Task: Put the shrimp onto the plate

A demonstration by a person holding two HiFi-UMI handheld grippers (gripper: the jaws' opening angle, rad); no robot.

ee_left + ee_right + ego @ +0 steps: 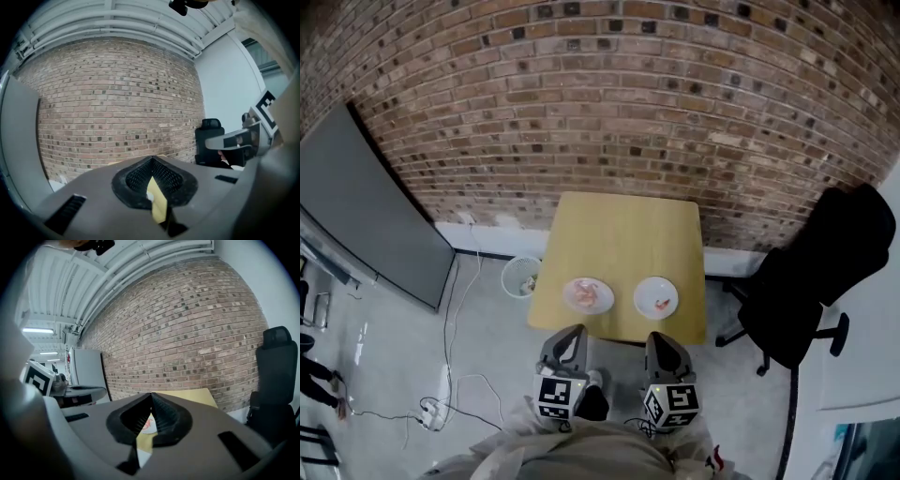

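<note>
Shrimp heap: I see a pink pile (589, 295) on the left plate (573, 286), close to the near edge of the table (623, 234).
Single shrimp: one small pink piece (663, 304) lies on the right plate (645, 290), beside the left plate and apart from it.
Left gripper: in the head view its tips (573, 331) reach about the table's near edge and point at the left plate. The shrimp heap lies just beyond the tips and nothing touches it.
Left gripper jaws: in the left gripper view (152, 160) I read them as pressed together with nothing held. Only a slit of yellow tabletop shows below the tips.
Right gripper: its tips (656, 338) also sit at the near edge and aim at the right plate. The single shrimp is ahead of the tips, with a clear gap between.
Right gripper jaws: in the right gripper view (151, 395) the pads meet at the tip and grip nothing. Through the opening under them I can see the single shrimp (148, 423) on the white plate, farther out on the table.
Pair: both grippers are side by side, level with each other, one facing each plate.
Surroundings: a brick wall (600, 94) stands behind the table, a black office chair (811, 281) is to the right, a white bin (520, 277) is on the floor to the left, and a grey panel (366, 225) is farther left.
</note>
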